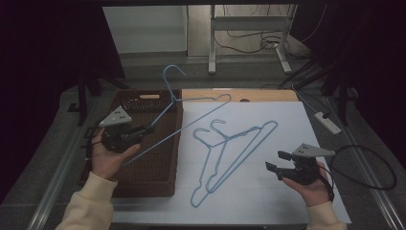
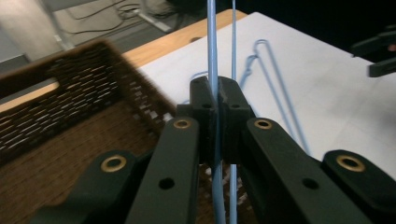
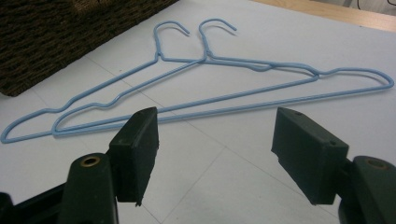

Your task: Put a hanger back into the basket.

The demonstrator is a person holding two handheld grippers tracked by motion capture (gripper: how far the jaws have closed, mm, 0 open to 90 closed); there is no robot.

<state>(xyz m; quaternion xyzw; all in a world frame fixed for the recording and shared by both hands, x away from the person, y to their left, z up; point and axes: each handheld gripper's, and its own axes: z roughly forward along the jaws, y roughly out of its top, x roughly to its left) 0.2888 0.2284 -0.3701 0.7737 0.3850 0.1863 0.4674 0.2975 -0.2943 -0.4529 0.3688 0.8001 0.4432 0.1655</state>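
A: Looking from the high view, the left gripper (image 1: 152, 127) is clamped on a blue hanger (image 1: 191, 112) held over the wicker basket (image 1: 158, 172); nothing lies on the part of its floor I can see.

B: Left gripper view: jaws pinched tight on that wire.

A: Right gripper view: the right gripper (image 3: 215, 154) has its jaws apart, nothing between, with two hangers (image 3: 224, 79) flat on the white board (image 3: 243, 186) beyond.
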